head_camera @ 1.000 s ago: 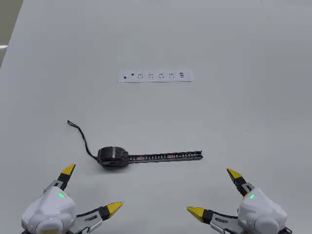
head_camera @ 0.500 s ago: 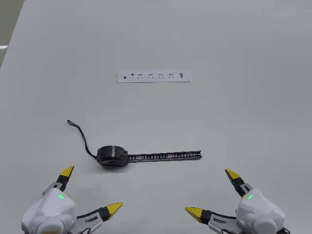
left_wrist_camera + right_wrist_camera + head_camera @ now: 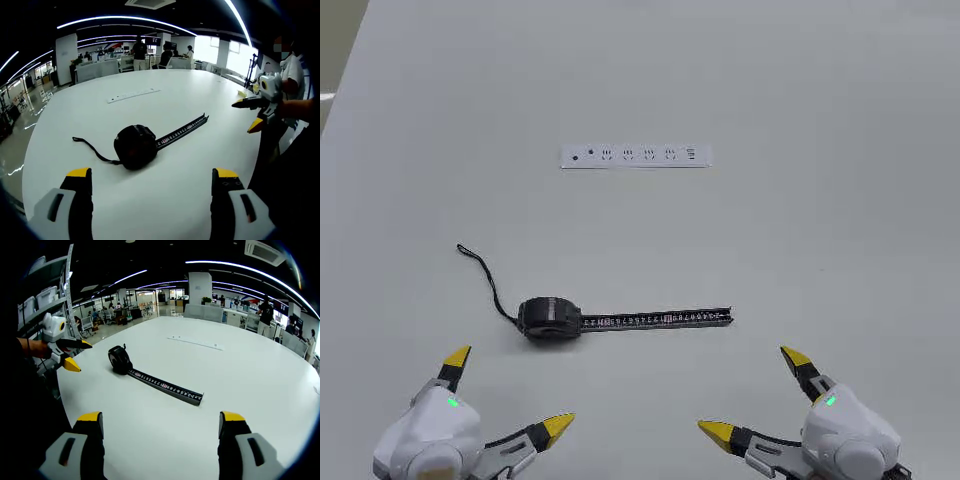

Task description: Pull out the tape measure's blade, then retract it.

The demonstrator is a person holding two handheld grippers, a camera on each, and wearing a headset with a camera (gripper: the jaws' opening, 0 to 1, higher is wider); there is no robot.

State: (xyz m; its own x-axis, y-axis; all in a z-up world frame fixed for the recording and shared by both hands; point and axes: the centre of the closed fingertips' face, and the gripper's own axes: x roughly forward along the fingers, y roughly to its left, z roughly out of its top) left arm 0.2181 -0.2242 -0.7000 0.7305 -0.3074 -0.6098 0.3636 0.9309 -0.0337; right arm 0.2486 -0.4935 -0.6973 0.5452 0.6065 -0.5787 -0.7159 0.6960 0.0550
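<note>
I think the pulling-out part is done and the putting-back part has not begun. The tape measure (image 3: 551, 319) lies on the white table (image 3: 820, 200), a bit left of the middle. Its blade (image 3: 656, 320) sticks out of the case toward the right and lies flat. A thin black strap (image 3: 483, 278) curls away from the case to the far left. Further off lies a long white power strip (image 3: 635, 156).

The left tongs (image 3: 508, 390) hang at the near left with their yellow tips spread wide and nothing between them. The right tongs (image 3: 756, 393) hang at the near right, also spread wide and holding nothing. Both are well apart from the tape measure, on the near side of it.

For the next move, my guess is that one pair of tongs has to go to the dark case and hold it firm, because it is round and could roll or slide. The left tongs are nearer to it. The other pair could take the far tip of the blade (image 3: 728, 317) and guide it back in slowly so it does not snap. If the blade is locked, a button on the case must be pushed first. I cannot make out a button from here.

As for things that hold other things, the case is the main one. Part of the blade is out, and the rest must be rolled up inside. Off at the side of the room some pale boxes (image 3: 45, 295) sit on a shelf. I cannot tell what is in them.
</note>
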